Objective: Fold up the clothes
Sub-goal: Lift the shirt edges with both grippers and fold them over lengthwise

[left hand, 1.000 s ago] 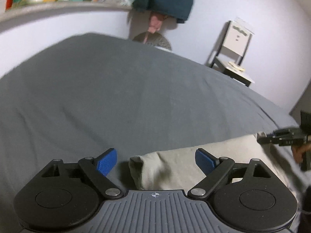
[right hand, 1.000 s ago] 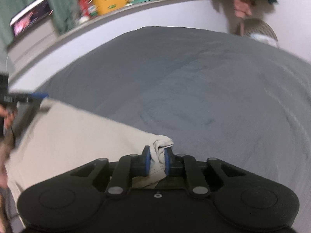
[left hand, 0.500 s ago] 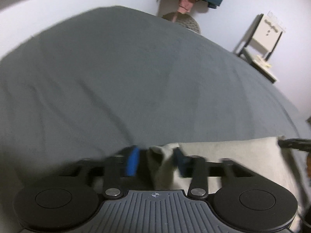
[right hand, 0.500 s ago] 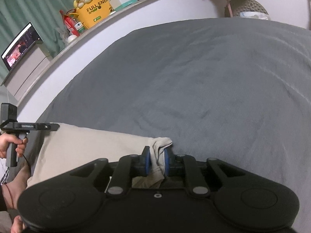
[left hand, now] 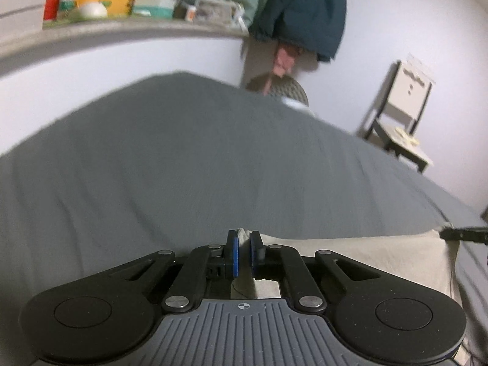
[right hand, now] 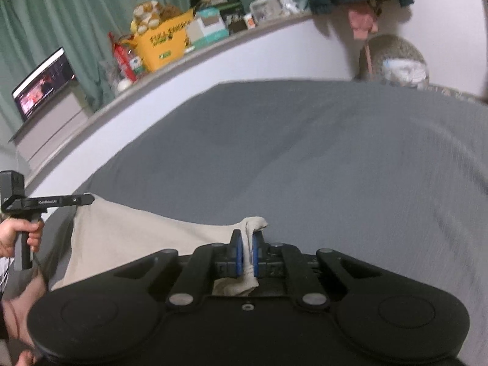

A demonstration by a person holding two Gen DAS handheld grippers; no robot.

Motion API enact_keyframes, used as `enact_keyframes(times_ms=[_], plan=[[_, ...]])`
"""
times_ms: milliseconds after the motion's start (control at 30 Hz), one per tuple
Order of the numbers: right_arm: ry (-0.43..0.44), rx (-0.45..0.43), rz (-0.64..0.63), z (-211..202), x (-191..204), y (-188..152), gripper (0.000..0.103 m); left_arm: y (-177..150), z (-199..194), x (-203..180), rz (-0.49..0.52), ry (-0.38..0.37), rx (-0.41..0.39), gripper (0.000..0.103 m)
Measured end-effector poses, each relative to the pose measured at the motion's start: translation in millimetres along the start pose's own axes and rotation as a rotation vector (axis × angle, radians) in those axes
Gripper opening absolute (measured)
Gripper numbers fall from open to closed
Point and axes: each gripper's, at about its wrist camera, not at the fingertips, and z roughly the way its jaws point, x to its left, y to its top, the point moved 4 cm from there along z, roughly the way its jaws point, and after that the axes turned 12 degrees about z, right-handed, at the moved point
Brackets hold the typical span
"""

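We hold the beige cotton garment stretched above the grey bed, left gripper and right gripper each clenched on a corner; fold count unclear.

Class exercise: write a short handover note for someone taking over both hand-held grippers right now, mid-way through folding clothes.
Left hand-held gripper: shut on one corner of the beige garment.
Right hand-held gripper: shut on the opposite corner of the same edge.
The garment hangs stretched between the two above the grey bedsheet.
Done: both corners gripped.
Left: carry the held edge over, probably forward, lay it flat, release, then finish the remaining folds.
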Motion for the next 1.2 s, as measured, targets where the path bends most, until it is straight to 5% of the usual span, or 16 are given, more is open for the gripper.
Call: enact_keyframes(times_ms=[167,333,467,667,767,900,1200], plan=[[-0.021,-0.052,-0.103,4.2,14.2,8.5,0.007,13.4,-23.0,5.7,0.11,0.015,-0.083,0.007],[0.012,-0.13,-0.259,-26.0,40.9,-25.9,0.007,-1.3,-77.8,16.5,0.166,-0.068,-0.189,0.007],[0.023,-0.171,-0.434,-61.2,67.6,-68.1,0.007,-16.2,-113.2,7.1,0.314,-0.112,-0.214,0.007],[-0.062,-0.104,-0.67,-74.7,96.8,-125.7,0.009,-42.6,-152.2,-6.9,0.526,-0.191,-0.164,0.008],[-0.124,-0.036,-0.786,-70.5,105.4,-147.2,0.011,-62.3,-157.6,-18.8,0.691,-0.21,-0.068,0.008],[-0.208,0.055,-0.939,-65.4,116.7,-175.3,0.044,-82.8,-159.7,-33.9,0.907,-0.192,0.029,0.011],[-0.381,0.078,-1.526,-42.4,152.3,-225.4,0.046,-98.4,-175.7,-59.6,1.279,-0.048,0.026,0.013]])
